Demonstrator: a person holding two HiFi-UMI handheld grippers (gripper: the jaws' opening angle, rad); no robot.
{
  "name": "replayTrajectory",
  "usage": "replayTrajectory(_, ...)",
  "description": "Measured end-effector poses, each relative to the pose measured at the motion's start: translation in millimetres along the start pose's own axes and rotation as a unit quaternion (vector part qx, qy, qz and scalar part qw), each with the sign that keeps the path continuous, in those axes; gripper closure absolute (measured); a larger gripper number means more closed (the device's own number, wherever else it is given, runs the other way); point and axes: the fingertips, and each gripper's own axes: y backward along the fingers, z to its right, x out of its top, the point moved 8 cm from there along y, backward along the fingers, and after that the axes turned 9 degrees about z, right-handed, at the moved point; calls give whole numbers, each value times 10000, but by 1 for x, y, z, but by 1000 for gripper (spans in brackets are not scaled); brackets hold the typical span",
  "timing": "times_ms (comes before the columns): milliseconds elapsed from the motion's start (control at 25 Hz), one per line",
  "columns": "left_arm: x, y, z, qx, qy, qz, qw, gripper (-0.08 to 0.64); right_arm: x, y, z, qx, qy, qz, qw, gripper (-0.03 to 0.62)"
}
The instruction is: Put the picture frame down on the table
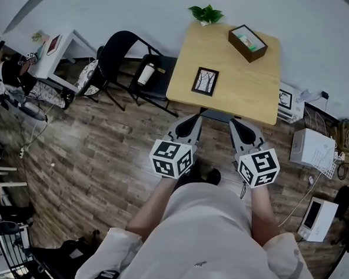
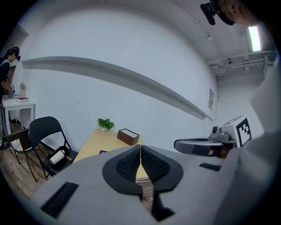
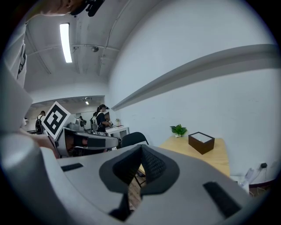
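A person in a pale top holds two grey two-jaw grippers side by side, each carrying a black-and-white marker cube. The left gripper (image 1: 193,120) and the right gripper (image 1: 239,123) hover over the dark wood-plank floor (image 1: 103,143), just short of the near edge of a light wooden square table (image 1: 248,87). In each gripper's own view the ribbed black pads press together with nothing between them — both grippers are empty.

On the table, toward its near left, a small black rectangular picture frame (image 1: 205,81) showing bare trees lies flat, face up, well apart from both grippers. A dark brown open box (image 1: 247,43) sits at the table's far right. A small green leafy plant (image 1: 206,14) stands at the table's far edge, against the white wall. Beside the table's left side stands a black chair (image 1: 160,85) — a white roll (image 1: 146,73) lies on its seat.
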Motion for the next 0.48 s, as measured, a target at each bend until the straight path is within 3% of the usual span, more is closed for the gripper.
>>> replayTrajectory(480, 4, -2, -1, -24, -94, -63, 9999, 549, 2, 0, -1, -20, 17, 32, 10000, 594)
